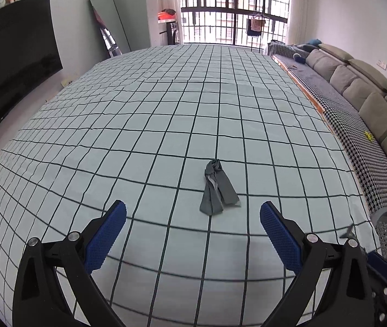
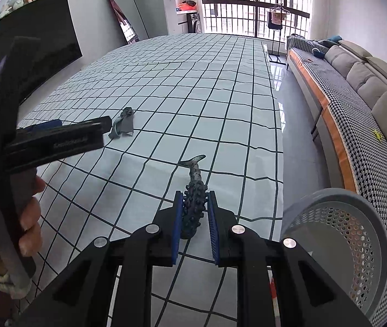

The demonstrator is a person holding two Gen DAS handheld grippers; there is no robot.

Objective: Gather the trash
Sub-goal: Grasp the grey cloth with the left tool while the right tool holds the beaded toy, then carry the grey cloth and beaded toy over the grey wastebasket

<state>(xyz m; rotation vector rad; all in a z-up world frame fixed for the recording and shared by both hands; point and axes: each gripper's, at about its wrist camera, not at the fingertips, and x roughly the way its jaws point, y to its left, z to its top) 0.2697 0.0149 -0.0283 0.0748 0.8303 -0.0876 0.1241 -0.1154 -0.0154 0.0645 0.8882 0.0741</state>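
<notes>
The left gripper (image 1: 193, 234) is hovering above the checked sheet (image 1: 166, 109) with its blue pads spread wide apart and nothing between them. The crumpled grey cloth (image 1: 216, 190) is lying flat on the sheet just ahead of the gap between the pads, slightly toward the right pad. The wide opening and the aim suggest the person is lining up to take this piece next.

In the right wrist view the left gripper is crossing the left edge, held in a bare hand (image 2: 27, 218). A line of pale lettering is running along its black finger; it is too blurred to read. No other writing can be made out in either view.

The right gripper (image 2: 194, 218) is clamping a dark knobbly fish-tailed item (image 2: 193, 207) between its blue pads, the tail sticking forward beyond the fingertips over the sheet. Gripping the thick studded body rather than the thin tail appears to be giving the surer hold.

To the right of that gripper, close by, the grey perforated bin (image 2: 340, 234) is standing off the edge of the sheet, its mouth tipped toward the camera. It is probably the destination, being placed within easy reach of the right side.
</notes>
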